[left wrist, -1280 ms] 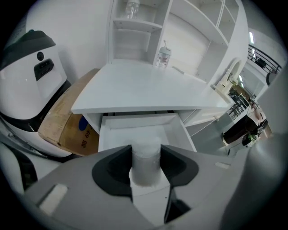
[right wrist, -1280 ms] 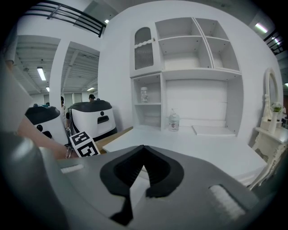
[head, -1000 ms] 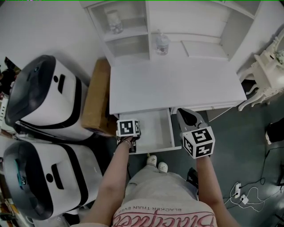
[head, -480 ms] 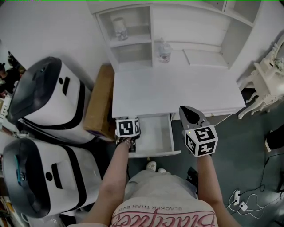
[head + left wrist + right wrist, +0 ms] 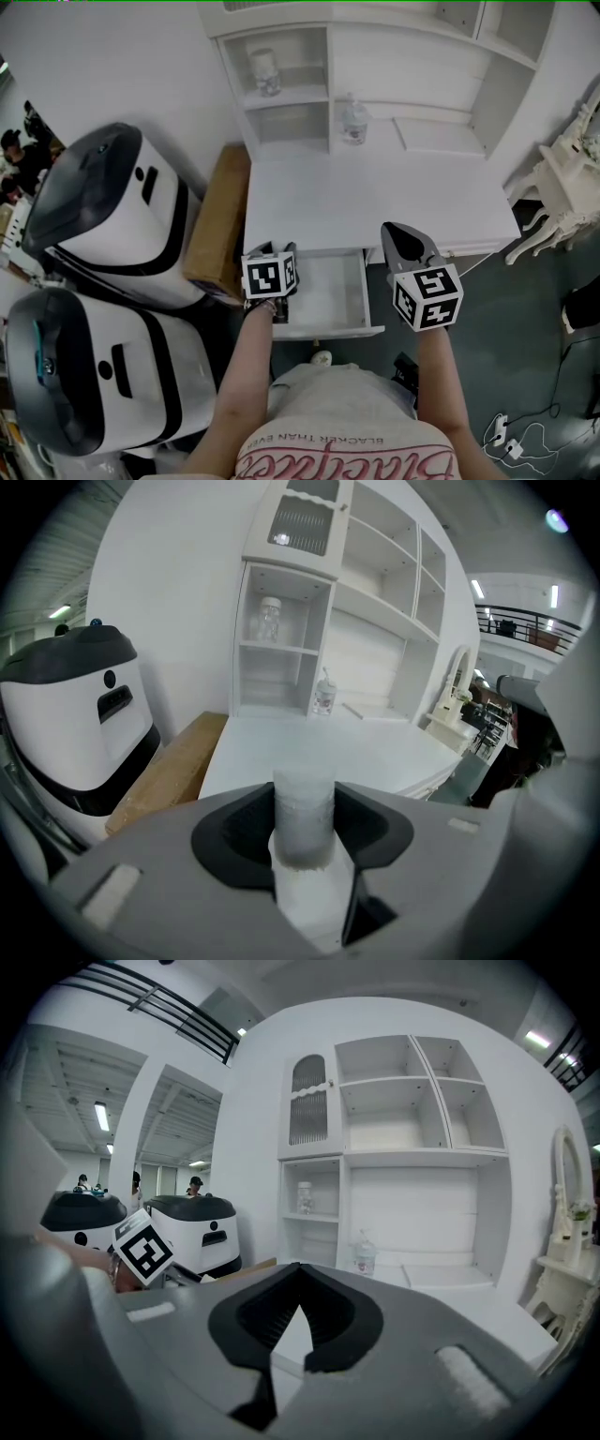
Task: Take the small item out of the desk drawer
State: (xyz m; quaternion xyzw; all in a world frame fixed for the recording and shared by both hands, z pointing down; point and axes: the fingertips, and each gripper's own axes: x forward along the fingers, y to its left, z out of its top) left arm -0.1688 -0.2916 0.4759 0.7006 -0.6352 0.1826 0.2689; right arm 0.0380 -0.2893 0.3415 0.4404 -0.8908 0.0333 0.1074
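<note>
A small frosted, translucent cylinder (image 5: 303, 808) stands upright between the jaws of my left gripper (image 5: 305, 841), which is shut on it. In the head view the left gripper (image 5: 271, 275) hovers over the left edge of the open white drawer (image 5: 330, 325), and the cylinder is hidden under its marker cube. The drawer's inside looks bare. My right gripper (image 5: 401, 237) sits at the drawer's right side by the desk's front edge. In its own view the right gripper (image 5: 296, 1283) is shut with nothing in it.
The white desk (image 5: 375, 202) carries a hutch with shelves, a clear bottle (image 5: 353, 120) and a jar (image 5: 266, 71). A brown box (image 5: 220, 220) leans by the desk's left side. Two large white machines (image 5: 103, 216) stand left, ornate white furniture (image 5: 562, 178) right.
My left gripper has lifted up out of the drawer with the cylinder still held. The right gripper has risen a little beside the drawer.
</note>
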